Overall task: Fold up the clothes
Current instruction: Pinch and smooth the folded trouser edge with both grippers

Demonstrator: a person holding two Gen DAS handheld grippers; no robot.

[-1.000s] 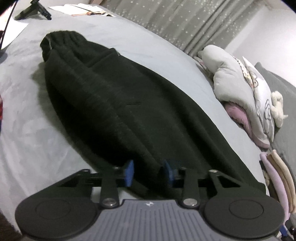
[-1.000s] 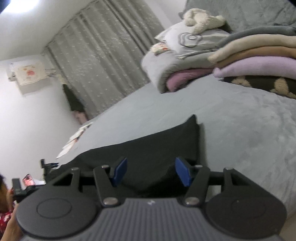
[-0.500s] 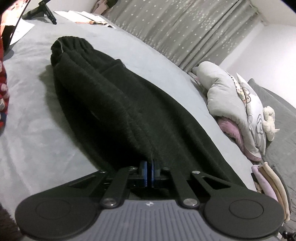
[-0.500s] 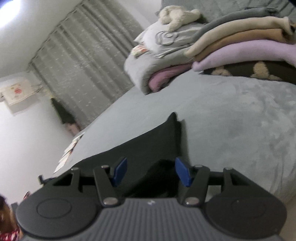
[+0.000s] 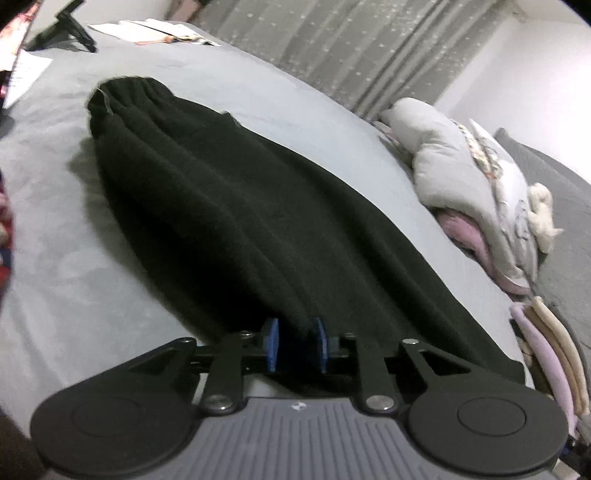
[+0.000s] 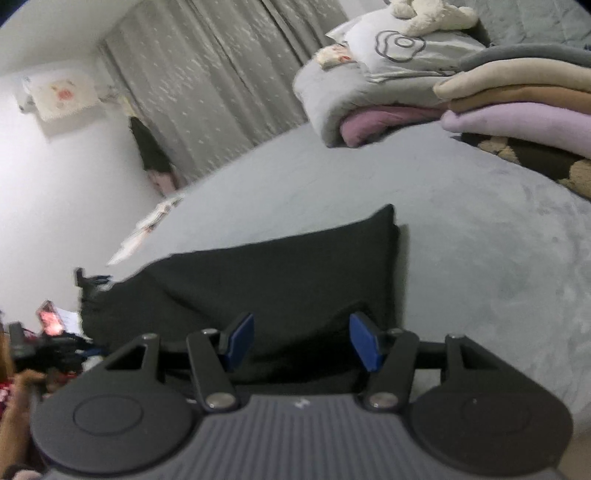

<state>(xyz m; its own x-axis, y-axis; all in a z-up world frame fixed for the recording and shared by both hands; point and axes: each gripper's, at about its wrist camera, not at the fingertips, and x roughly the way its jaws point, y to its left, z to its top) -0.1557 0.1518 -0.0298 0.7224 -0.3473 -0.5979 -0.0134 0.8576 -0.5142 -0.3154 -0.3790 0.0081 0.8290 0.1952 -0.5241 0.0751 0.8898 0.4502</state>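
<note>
A long black fleece garment lies flat on the grey bed, its gathered end far away at the upper left. My left gripper is at the garment's near edge. Its jaws are opening, and a dark fold of the fabric sits between the blue pads, which stand apart. In the right wrist view the same garment shows a pointed corner at the right. My right gripper hovers open over that end, with fabric below the gap and nothing pinched.
A stack of folded clothes and a grey quilt with pillows lie at the bed's right side. Papers and a black stand sit at the far end. Curtains hang behind. A person's hand shows at lower left.
The left jaws closed fully on the garment's near edge, then parted again. The right gripper swung sideways and rolled a little, its jaws unchanged.
</note>
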